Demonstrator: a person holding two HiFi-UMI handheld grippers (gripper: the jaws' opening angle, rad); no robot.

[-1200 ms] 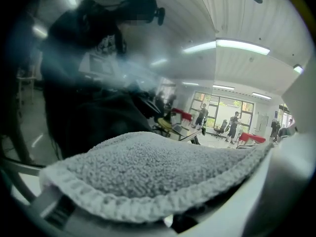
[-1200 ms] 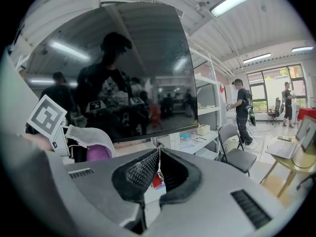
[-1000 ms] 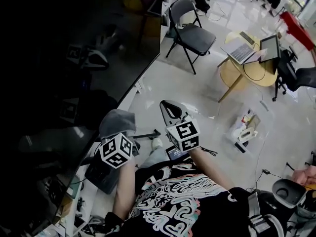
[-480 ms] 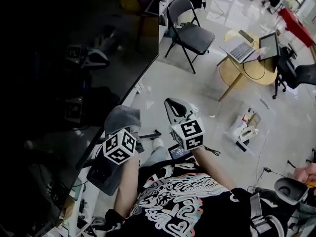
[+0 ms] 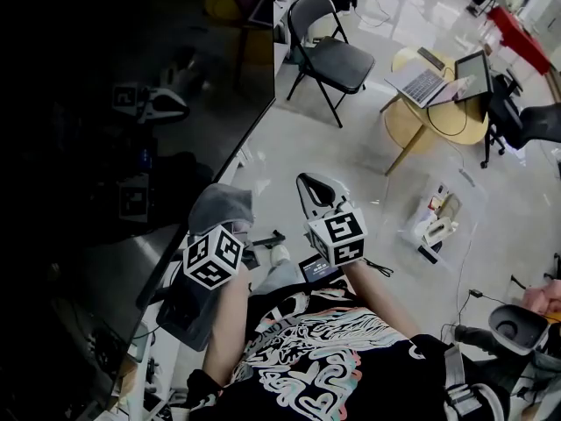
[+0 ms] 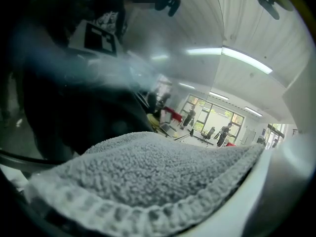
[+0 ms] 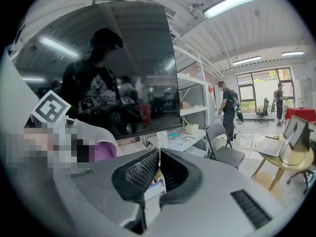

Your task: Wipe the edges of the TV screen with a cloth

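The big black TV screen [image 5: 114, 147] fills the left of the head view, its edge slanting down toward me. A grey cloth [image 5: 222, 207] lies against that edge, and my left gripper [image 5: 221, 216] is shut on it, its marker cube just below. In the left gripper view the cloth [image 6: 158, 177] covers the jaws, with the dark screen [image 6: 64, 112] close behind. My right gripper [image 5: 308, 187] hangs to the right of the cloth, off the TV, shut and empty. In the right gripper view its fingertips [image 7: 159, 154] touch, and the TV [image 7: 123, 68] stands ahead.
A black folding chair [image 5: 329, 55] stands beyond the TV's corner. A round wooden table [image 5: 438, 121] with laptops is at the far right, and a clear bin [image 5: 438, 222] sits on the floor. White shelves [image 7: 190, 130] run under the TV. A person [image 7: 228, 107] stands in the distance.
The left gripper and cloth have crept slightly right and up along the TV's edge. The right gripper has kept its place beside it, still shut.
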